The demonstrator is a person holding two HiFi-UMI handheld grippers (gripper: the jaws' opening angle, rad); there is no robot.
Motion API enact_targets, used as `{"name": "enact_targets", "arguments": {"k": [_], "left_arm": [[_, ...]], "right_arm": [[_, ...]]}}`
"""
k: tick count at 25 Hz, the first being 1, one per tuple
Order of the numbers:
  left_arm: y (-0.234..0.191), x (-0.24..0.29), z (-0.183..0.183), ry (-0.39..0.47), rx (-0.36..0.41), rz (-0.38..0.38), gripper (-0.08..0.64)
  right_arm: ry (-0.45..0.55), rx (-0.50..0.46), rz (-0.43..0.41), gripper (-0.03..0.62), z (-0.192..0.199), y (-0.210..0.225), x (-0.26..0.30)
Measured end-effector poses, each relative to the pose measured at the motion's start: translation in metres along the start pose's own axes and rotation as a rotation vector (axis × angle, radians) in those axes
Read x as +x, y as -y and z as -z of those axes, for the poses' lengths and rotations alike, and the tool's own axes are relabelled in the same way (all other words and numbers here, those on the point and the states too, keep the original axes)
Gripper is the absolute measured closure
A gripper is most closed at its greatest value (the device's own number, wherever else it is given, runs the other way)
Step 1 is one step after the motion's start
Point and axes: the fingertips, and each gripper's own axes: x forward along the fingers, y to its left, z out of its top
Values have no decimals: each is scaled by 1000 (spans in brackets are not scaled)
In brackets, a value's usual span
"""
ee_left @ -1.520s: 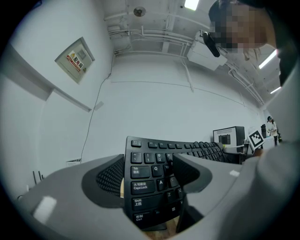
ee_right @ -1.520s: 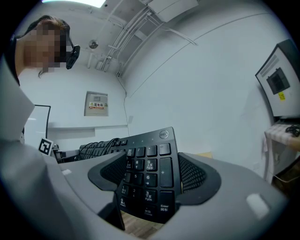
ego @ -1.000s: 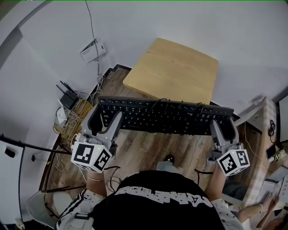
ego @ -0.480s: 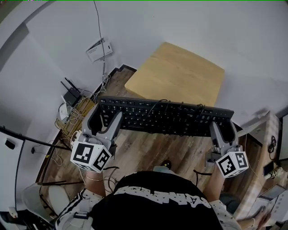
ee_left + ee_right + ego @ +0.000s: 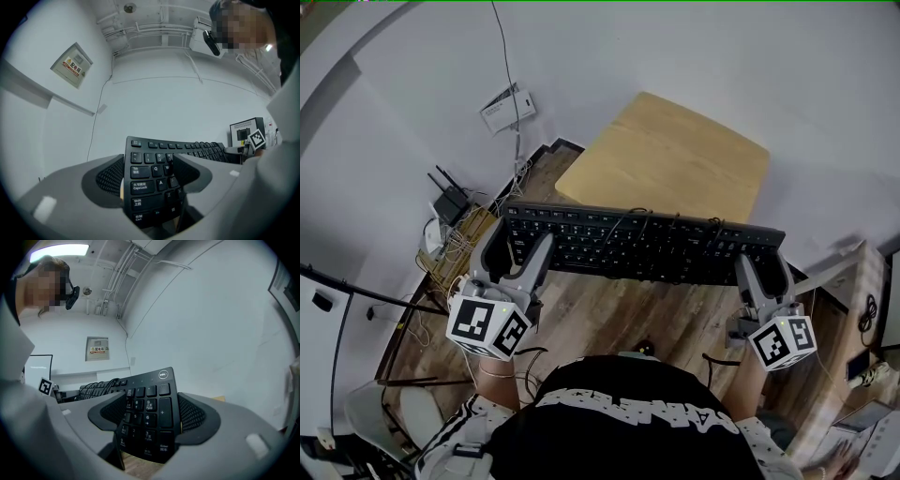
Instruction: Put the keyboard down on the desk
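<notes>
Head view shows the black keyboard (image 5: 642,246) mid-frame, held over the floor (image 5: 619,314) just below the wooden bench (image 5: 675,159), with the left gripper (image 5: 514,255) and right gripper (image 5: 761,265) jaws clamped on its ends; it likely needs carrying forward, then lowering flat.

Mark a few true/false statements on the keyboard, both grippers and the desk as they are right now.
1. The left gripper is shut on the left end of the keyboard. True.
2. The keyboard lies flat on the wooden desk. False: it is held up off the desk, on the person's side of it, over the wood floor.
3. The right gripper grips the number-pad end of the keyboard. True.
4. The keyboard is white. False: it is black.
5. Only one gripper carries the keyboard. False: both are shut on it, one at each end.
</notes>
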Motion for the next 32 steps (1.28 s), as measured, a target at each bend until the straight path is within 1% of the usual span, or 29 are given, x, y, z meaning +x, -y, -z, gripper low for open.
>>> {"name": "enact_targets", "arguments": {"k": [13,19,25,32], "left_arm": [[-1,-3,0,28,-19,-23,255],[-4,-2,-2,38,-29,-21,255],[-2,1,3,42,-35,8,255],[-3,4,1,44,-40,36,255]], "right_arm": [[5,-24,-31,239,-8,-2,5],[15,-42,-36,239,-15,-6,7],[17,-52,-2,239,-12,-5,-1],[24,-55,23,239,-15,-10,-9]]}}
